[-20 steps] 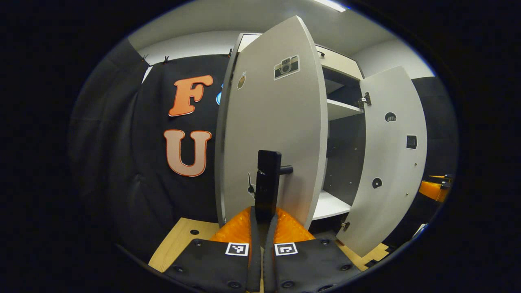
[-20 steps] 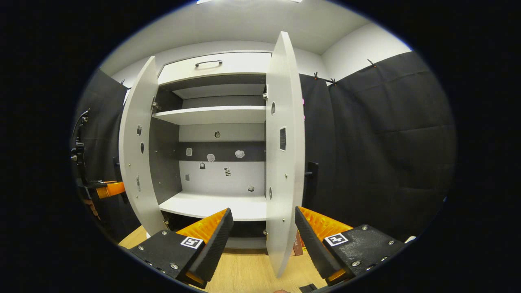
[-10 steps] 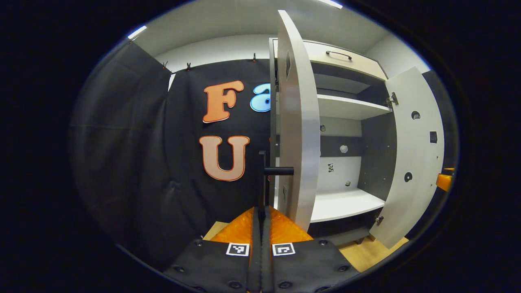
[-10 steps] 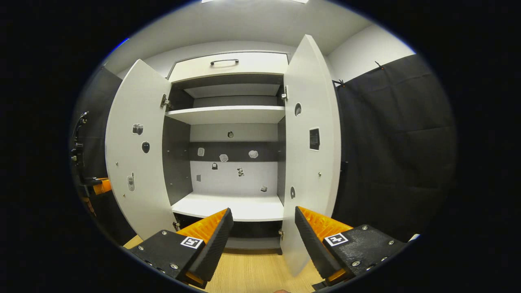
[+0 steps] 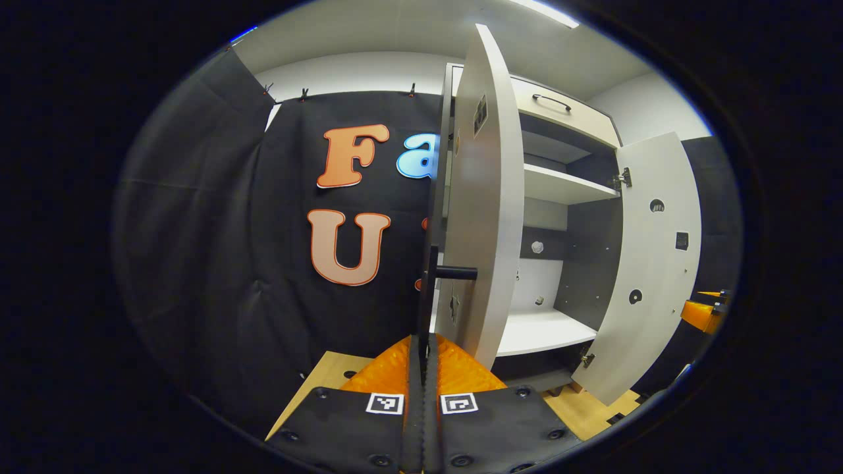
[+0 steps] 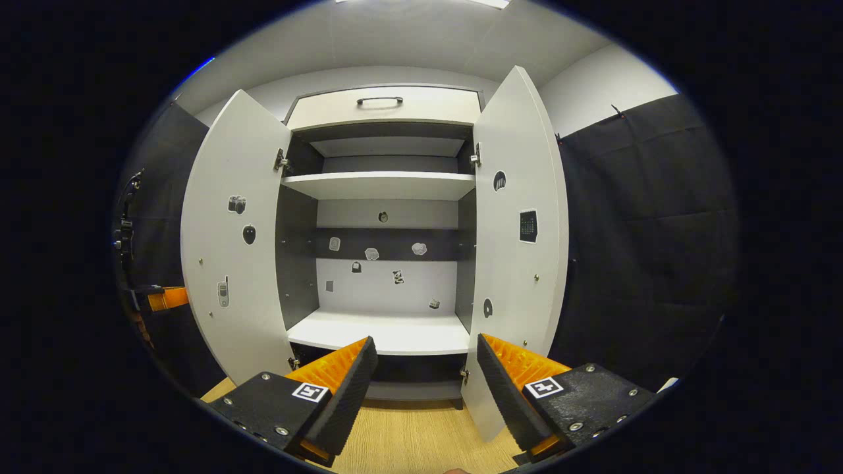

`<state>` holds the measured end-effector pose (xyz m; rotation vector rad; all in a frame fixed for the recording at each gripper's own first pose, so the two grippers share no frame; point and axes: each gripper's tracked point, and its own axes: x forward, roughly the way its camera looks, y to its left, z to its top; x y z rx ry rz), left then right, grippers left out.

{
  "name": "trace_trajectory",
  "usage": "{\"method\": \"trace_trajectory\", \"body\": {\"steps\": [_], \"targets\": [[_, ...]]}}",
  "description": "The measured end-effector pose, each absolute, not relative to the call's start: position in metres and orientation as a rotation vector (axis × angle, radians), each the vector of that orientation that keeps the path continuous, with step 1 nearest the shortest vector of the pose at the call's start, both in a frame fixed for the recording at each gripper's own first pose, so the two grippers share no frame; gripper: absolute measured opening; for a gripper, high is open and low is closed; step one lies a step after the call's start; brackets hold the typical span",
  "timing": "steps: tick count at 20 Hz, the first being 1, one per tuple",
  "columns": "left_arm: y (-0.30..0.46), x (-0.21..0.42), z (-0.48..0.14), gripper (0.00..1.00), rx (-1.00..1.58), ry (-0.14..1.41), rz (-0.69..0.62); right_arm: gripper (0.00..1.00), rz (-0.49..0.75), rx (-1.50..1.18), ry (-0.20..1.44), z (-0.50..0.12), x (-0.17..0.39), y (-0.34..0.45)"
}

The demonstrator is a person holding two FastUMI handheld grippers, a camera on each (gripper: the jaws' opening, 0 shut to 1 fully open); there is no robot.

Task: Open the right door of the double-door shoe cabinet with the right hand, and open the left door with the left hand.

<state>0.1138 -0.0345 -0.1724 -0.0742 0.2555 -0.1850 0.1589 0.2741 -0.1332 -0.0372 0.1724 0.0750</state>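
Now your left gripper [image 5: 425, 342] clamps the handle [image 5: 428, 289] to swing the left door [image 5: 484, 197] wide, while your right gripper [image 6: 427, 368] hangs open before the cabinet [image 6: 385, 184].

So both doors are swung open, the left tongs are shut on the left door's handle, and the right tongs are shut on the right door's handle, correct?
Not quite: the right tongs are open and hold nothing, as the right gripper view shows. The rest stands: both the left door and right door are open, and the left tongs are shut on the handle.
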Motion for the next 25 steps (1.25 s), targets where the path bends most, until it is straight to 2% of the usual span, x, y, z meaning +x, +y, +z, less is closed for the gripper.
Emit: {"method": "trace_trajectory", "body": {"steps": [10, 11, 12, 13, 14, 21, 25], "targets": [[-0.014, 0.065, -0.104, 0.08, -0.071, 0.239, -0.174, 0.93, 0.065, -0.057, 0.132, -0.099, 0.154, 0.275], [-0.014, 0.061, -0.095, 0.18, -0.077, 0.230, -0.177, 0.93, 0.064, -0.061, 0.125, -0.093, 0.155, 0.273], [-0.008, 0.058, -0.084, 0.20, -0.067, 0.220, -0.157, 0.93, 0.062, -0.066, 0.118, -0.085, 0.155, 0.271], [-0.005, 0.055, -0.074, 0.36, -0.060, 0.203, -0.149, 0.93, 0.061, -0.069, 0.113, -0.078, 0.155, 0.270], [0.002, 0.053, -0.063, 0.37, -0.050, 0.191, -0.135, 0.93, 0.060, -0.065, 0.109, -0.071, 0.155, 0.268], [0.015, 0.042, -0.009, 0.78, -0.025, 0.110, -0.107, 0.93, 0.058, -0.073, 0.045, -0.021, 0.154, 0.257], [0.023, 0.033, 0.014, 0.79, -0.008, 0.073, -0.090, 0.93, 0.045, -0.079, 0.015, 0.001, 0.152, 0.246]]}}
